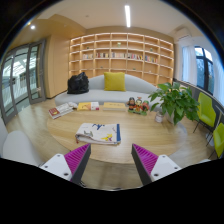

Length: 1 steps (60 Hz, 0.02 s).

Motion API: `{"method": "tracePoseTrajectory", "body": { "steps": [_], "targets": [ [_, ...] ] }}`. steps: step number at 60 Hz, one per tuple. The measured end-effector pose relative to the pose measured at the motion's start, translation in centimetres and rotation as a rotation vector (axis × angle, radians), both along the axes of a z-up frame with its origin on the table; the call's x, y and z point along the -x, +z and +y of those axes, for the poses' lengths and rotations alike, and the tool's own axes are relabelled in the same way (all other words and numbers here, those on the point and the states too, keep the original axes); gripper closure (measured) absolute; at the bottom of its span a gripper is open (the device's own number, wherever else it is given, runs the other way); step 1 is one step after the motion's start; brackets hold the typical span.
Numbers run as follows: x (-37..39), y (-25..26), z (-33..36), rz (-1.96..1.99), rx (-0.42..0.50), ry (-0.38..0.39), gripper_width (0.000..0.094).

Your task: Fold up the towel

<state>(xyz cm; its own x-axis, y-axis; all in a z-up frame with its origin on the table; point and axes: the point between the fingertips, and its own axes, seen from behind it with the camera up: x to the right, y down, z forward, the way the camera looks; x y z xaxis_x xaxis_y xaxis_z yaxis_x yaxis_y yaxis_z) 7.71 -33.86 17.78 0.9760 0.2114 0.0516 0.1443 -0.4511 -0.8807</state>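
**Claw hanging open, towel ahead on tabletop**

Gripper view: the claw point(110, 160) is hovering above the near edge of a round wooden tabletop point(60, 132), fingers spread wide, holding nothing. Pink pads point(77, 158) are showing on both inner faces with clear air between them. The towel point(98, 133), a patterned folded-looking bundle, is lying flat on the tabletop just ahead of the fingers and slightly toward the left finger, not touching either. Its long axis is running roughly crosswise to the fingers. A potted plant point(176, 100) is standing well to the right, small items point(138, 104) and books point(64, 107) are sitting beyond the towel, and a shelf wall point(120, 55) is filling the back. Judging: fold not started; the next move is looking like a forward, downward reach, nudged left, to catch a towel edge.
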Motion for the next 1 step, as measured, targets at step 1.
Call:
{"method": "tracePoseTrajectory", "body": {
  "steps": [1],
  "targets": [
    [0.04, 0.01, -0.1, -0.001, 0.001, 0.002, 0.0089]
  ]
}}
